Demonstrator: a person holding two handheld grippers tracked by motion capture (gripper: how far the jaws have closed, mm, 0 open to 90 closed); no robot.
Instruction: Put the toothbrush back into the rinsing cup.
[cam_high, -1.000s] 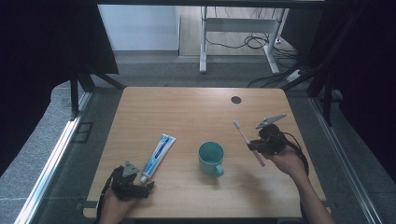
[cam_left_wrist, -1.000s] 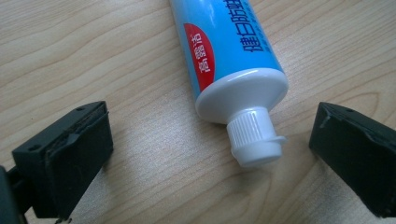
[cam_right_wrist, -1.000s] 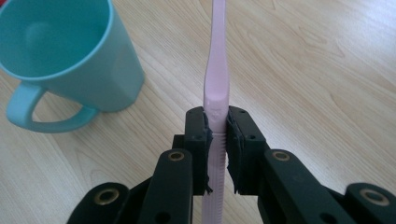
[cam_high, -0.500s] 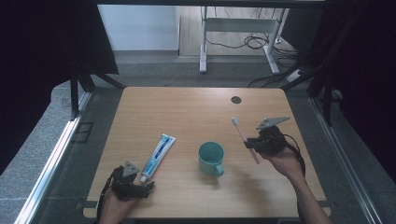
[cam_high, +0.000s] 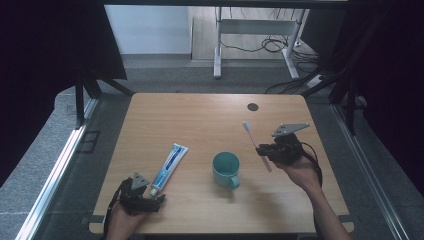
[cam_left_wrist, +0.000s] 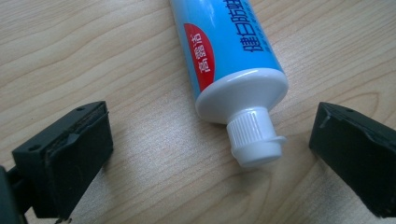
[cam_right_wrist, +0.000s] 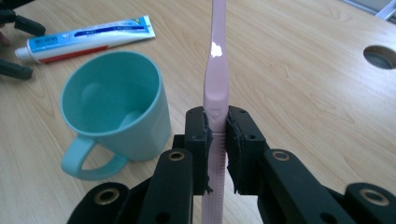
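Observation:
A blue and white toothpaste tube (cam_high: 169, 162) lies on the wooden table (cam_high: 200, 120), its white cap (cam_left_wrist: 254, 140) toward the near edge. My left gripper (cam_high: 150, 199) rests at the front left, open, one jaw on each side of the cap (cam_left_wrist: 212, 156) and neither touching it. To the right of the tube stands an upright teal mug (cam_high: 226, 169) (cam_right_wrist: 116, 107), handle toward the person. My right gripper (cam_high: 267, 150) (cam_right_wrist: 217, 140) is right of the mug, shut on a pink toothbrush (cam_high: 256, 144) (cam_right_wrist: 217, 70) whose head points away.
A round cable hole (cam_high: 253, 106) (cam_right_wrist: 380, 56) sits near the table's far edge. Beyond the table are a grey floor, a desk frame (cam_high: 250, 30) and cables. Dark curtains hang on both sides.
The right gripper has shifted slightly with the toothbrush, whose head now lies a little farther away and to the left. The left gripper has kept still.

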